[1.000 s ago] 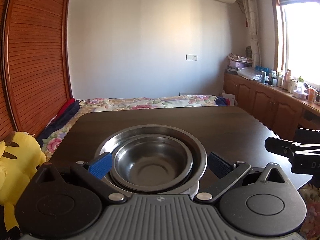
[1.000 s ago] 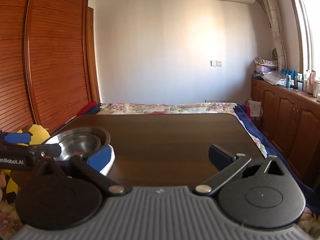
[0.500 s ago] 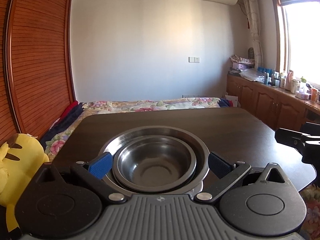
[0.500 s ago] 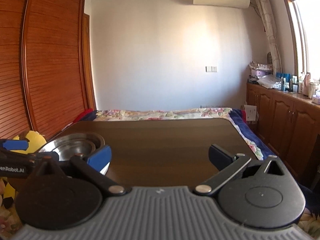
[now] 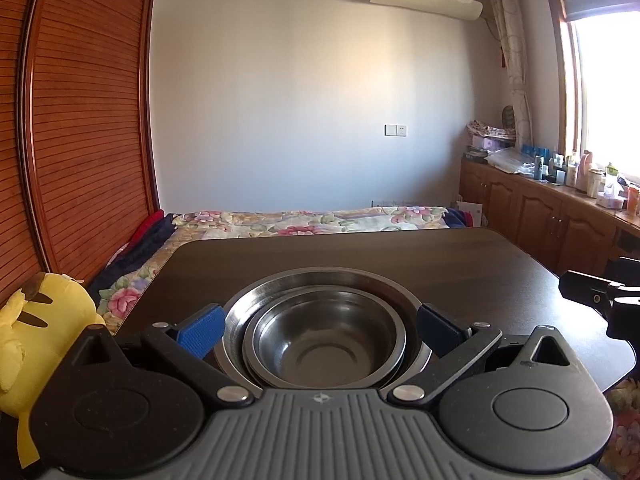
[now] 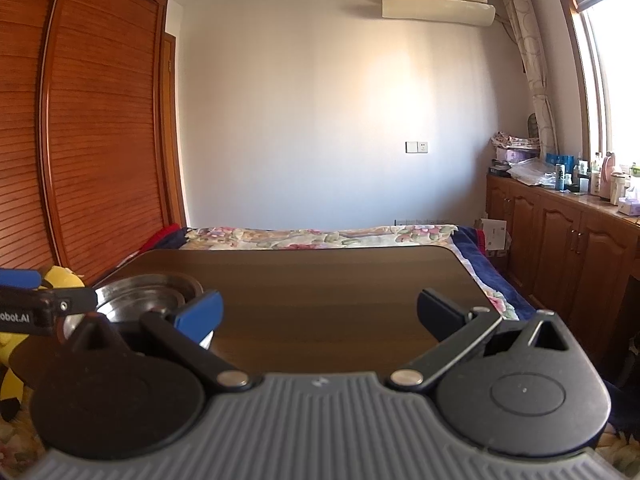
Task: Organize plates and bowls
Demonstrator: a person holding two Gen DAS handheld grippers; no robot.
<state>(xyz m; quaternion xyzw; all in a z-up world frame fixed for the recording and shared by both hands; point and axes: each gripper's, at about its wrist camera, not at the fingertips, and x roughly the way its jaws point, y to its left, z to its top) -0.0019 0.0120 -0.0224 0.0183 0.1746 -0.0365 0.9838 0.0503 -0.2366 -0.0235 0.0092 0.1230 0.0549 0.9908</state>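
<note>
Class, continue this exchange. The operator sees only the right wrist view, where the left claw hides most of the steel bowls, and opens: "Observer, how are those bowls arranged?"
Observer: A smaller bowl sits nested inside a larger bowl, on the table.
Operator: Anything in the inner one?
Observer: No, it is empty.
Operator: Where is the left claw?
Observer: The left claw is open, one finger on each side of the larger bowl.

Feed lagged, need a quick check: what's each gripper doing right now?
Left gripper: open, fingers either side of the nested steel bowls, holding nothing.
Right gripper: open, empty, over the table.
</note>
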